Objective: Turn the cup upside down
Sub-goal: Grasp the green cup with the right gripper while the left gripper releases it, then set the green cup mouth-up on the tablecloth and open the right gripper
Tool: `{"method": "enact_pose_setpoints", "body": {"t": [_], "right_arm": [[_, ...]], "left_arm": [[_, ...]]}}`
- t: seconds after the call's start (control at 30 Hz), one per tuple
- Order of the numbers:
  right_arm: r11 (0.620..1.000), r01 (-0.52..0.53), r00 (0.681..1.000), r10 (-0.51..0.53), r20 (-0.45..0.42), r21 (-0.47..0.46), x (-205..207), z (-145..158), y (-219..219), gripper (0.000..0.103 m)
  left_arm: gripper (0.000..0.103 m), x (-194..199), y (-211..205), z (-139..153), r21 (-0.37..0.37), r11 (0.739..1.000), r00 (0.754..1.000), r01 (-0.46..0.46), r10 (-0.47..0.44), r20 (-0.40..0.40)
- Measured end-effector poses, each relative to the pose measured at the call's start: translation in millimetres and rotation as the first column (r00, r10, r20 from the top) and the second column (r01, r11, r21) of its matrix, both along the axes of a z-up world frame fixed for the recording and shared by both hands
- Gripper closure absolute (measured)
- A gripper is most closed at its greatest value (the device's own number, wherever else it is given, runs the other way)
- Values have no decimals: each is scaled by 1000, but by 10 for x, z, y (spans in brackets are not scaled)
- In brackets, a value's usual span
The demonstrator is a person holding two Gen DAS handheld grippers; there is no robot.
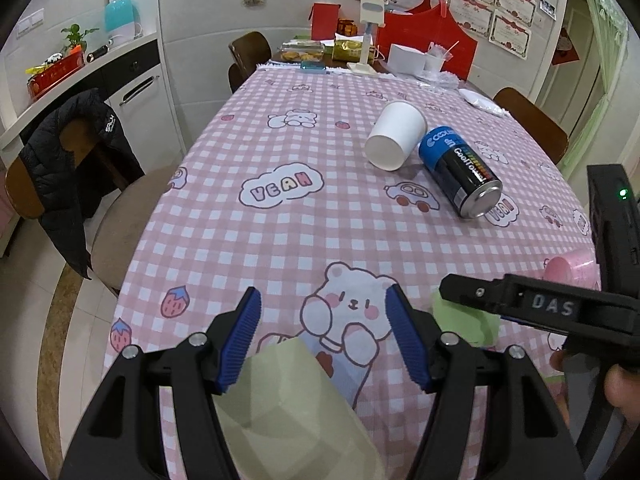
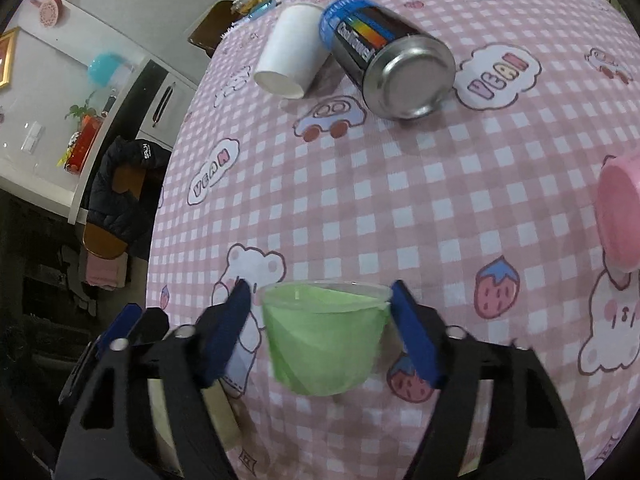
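My right gripper stands open around the green cup; I should close at its 3 and 9 o'clock walls gently, then rotate

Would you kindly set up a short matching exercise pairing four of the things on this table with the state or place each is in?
Things:
1. green cup
2. white paper cup
3. can
4. pink cup

States or places:
A. lying on its side, metal end toward the right wrist camera
B. between the open fingers of the right gripper, rim away from the camera
C. at the right edge of the right wrist view, partly cut off
D. lying on its side beside the can, closed base nearer the camera

Pairs: 1-B, 2-D, 3-A, 4-C
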State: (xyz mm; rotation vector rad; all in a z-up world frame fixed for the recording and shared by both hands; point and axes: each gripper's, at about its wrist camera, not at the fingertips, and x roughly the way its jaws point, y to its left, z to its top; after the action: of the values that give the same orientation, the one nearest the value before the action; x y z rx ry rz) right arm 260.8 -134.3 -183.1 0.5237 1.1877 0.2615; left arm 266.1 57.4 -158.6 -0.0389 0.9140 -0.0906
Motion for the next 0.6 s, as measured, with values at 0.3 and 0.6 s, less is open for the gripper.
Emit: {"method": "enact_pose_setpoints", "body": {"t": [0.3,0.6], "right_arm": [[992,-22,990,38,137,-121,-84,253,15,40],[952,-36,971,105,216,-303,-166,349,138,40]], "left_arm": [[39,1,-72,42,2,1000,1000,5,-5,13],[39,-20,-147,52,13,1000,1000,0,0,12]]}}
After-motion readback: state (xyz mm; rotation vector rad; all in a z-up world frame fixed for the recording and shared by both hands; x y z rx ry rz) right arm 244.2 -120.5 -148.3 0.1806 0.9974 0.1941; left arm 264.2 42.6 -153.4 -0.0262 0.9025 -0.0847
